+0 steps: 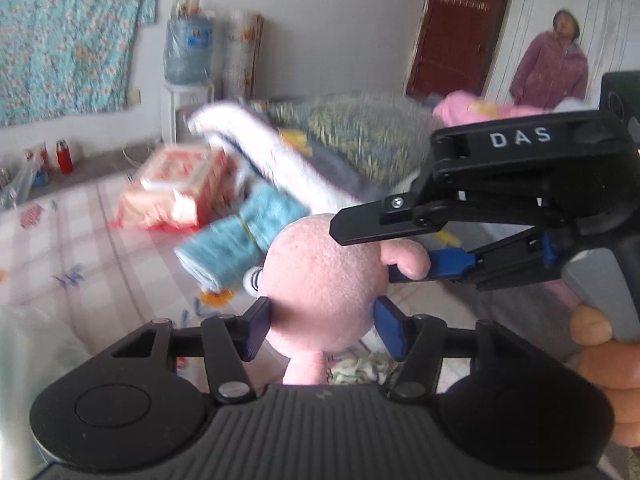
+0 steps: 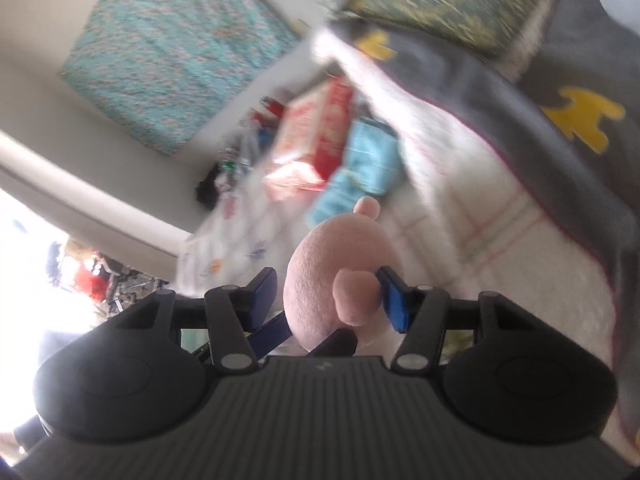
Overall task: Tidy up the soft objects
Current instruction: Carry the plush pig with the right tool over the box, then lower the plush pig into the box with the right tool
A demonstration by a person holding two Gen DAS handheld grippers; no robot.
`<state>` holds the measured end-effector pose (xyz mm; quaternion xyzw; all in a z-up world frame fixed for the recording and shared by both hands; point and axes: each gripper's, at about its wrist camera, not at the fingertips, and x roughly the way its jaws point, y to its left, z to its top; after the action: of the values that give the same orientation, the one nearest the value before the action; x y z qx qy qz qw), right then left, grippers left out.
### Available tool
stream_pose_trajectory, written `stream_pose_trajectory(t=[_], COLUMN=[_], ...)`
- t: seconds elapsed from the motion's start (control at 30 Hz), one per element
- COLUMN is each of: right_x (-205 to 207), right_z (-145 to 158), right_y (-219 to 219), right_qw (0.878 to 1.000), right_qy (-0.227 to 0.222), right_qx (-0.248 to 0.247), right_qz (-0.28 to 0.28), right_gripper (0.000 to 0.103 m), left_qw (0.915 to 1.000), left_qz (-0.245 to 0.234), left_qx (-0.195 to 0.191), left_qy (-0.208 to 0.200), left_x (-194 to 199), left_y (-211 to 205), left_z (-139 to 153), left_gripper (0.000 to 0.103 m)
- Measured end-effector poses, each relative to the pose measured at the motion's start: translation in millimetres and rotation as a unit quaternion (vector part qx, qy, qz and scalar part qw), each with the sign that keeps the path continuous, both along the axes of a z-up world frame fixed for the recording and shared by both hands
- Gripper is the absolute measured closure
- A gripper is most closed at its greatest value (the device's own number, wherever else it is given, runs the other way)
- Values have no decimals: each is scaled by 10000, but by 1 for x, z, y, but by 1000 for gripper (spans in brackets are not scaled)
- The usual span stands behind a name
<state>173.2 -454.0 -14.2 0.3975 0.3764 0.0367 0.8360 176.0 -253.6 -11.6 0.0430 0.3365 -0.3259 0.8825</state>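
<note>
A red-and-white package point(image 1: 176, 192) is lying on the bed point(image 1: 72, 240) near its far edge. A person in a purple jacket point(image 1: 554, 64) is standing beside a brown door point(image 1: 460, 28). A water jug point(image 1: 188, 46) is sitting against the far wall.

Pink plush toy point(image 1: 324, 292), round head upright, held aloft

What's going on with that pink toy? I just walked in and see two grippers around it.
A person is tidying soft things on a bed. The left gripper is closed on the round head of a pink plush toy, held above the bed. The right gripper comes in from the side, its fingers straddling one of the toy's ears without closing. A rolled blue towel and a red pack lie behind, beside piled blankets.
</note>
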Motion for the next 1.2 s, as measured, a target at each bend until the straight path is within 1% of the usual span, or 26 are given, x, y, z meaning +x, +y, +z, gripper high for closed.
stream_pose_trajectory(t=[0.13,0.2,0.33,0.4,0.47,0.53,0.6,0.67,0.7,0.77,0.8,0.87,0.9,0.93,1.0,1.03,1.1,1.17,1.2], right_x=[-13,-17,-13,-6,1,12,23,30,34,40,43,42,43,44,48,50,51,52,51], right_z=[42,60,88,99,103,105,102,97,92,80,73,61,55,49,37,32,24,25,28], right_y=[23,40,87,117,150,187,227,267,288,326,342,376,390,401,419,423,426,428,427], right_qw=[9987,9969,9909,9864,9811,9743,9660,9579,9531,9439,9406,9355,9333,9318,9316,9328,9326,9315,9307], right_qy=[-451,-670,-995,-1089,-1099,-1028,-886,-692,-567,-302,-160,77,177,267,403,472,593,576,535], right_qx=[3,33,184,277,417,569,715,843,897,1025,1055,1046,1051,1047,972,949,985,852,740], right_qz=[234,410,883,1197,1539,1924,2321,2656,2836,3125,3224,3373,3429,3464,3479,3445,3420,3489,3541], right_gripper=[47,47,46,44,43,43,43,43,43,44,44,44,44,44,44,44,44,44,44], left_qw=[9991,9979,9940,9912,9881,9855,9820,9766,9728,9655,9615,9515,9485,9453,9369,9361,9372,9402,9409], left_qz=[152,246,636,906,1193,1510,1838,2150,2311,2536,2620,2794,2833,2897,3124,3148,3115,3088,3115], left_qx=[-190,-202,-52,58,159,195,151,79,39,-11,-79,-243,-293,-269,-93,-47,-38,-14,34], left_qy=[-342,-569,-888,-967,-960,-753,-419,-48,171,593,829,1263,1388,1475,1565,1571,1567,1435,1327], left_x=[-18,-28,-46,-55,-63,-68,-72,-72,-72,-68,-65,-59,-55,-50,-44,-44,-49,-59,-63], left_y=[35,58,112,144,178,217,259,297,315,347,360,386,395,402,413,419,425,426,428], left_z=[36,52,79,90,97,102,101,96,90,76,68,52,45,38,28,26,26,32,36], left_gripper=[45,45,46,46,46,46,46,46,47,54,63,63,63,63,63,63,63,63,60])
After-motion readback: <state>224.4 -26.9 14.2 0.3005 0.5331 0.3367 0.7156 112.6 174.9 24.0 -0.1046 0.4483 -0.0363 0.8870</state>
